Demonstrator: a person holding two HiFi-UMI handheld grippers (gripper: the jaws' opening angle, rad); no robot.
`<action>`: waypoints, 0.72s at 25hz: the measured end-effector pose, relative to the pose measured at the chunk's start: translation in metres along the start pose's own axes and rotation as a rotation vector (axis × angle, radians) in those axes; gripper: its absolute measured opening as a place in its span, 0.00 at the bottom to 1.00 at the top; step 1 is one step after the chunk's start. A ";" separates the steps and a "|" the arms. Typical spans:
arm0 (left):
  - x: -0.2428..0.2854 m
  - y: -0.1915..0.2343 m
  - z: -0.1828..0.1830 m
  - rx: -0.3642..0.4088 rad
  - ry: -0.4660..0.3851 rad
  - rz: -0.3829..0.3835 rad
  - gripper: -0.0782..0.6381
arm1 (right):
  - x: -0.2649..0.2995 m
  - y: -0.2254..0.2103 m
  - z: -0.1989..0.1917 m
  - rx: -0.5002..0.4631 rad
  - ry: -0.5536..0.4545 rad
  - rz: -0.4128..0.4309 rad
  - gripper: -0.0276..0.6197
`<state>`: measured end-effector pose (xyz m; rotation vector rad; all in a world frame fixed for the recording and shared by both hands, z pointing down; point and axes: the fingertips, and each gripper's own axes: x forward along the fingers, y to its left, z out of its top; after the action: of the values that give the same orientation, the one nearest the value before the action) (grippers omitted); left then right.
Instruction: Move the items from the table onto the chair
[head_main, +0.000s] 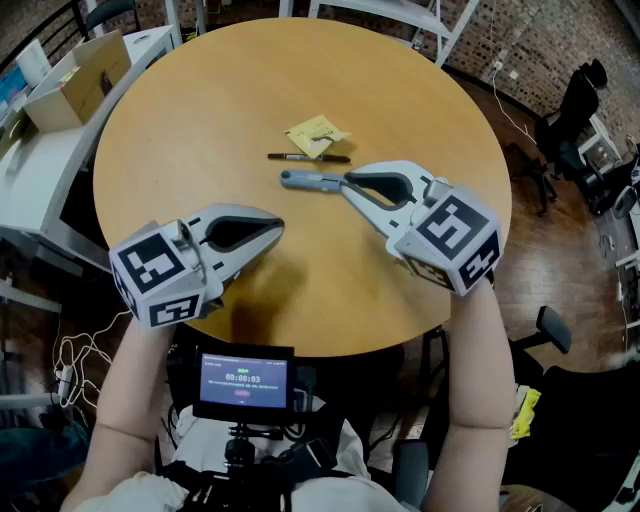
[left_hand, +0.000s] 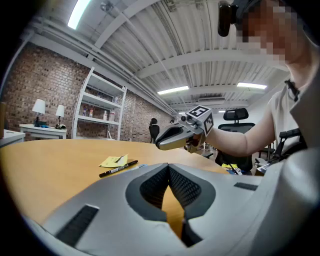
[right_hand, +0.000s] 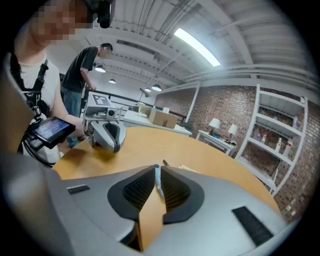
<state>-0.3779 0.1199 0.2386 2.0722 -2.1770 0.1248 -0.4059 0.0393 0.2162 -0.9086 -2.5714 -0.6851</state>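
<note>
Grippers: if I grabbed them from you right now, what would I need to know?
Left gripper: shut, empty, held over the near part of the table.
Right gripper: shut on one end of the grey-blue tool, near the table's middle; whether it is lifted yet I cannot tell.
Black pen and yellow note: lying together on the table just beyond the tool, untouched.
Done: one item gripped; none shows on a chair.
Left: carry the tool to the chair, then come back for the pen and the note.
</note>
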 end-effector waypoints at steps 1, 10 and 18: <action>-0.001 0.000 -0.001 0.000 0.004 -0.001 0.12 | 0.004 0.000 -0.005 -0.001 0.035 0.044 0.13; 0.000 -0.005 -0.003 0.006 0.014 -0.013 0.12 | 0.058 -0.006 -0.055 0.058 0.246 0.316 0.30; -0.005 0.000 -0.003 0.007 0.011 -0.011 0.12 | 0.074 -0.002 -0.069 0.078 0.334 0.379 0.29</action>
<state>-0.3772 0.1254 0.2411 2.0825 -2.1614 0.1429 -0.4524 0.0374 0.3057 -1.1091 -2.0451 -0.5648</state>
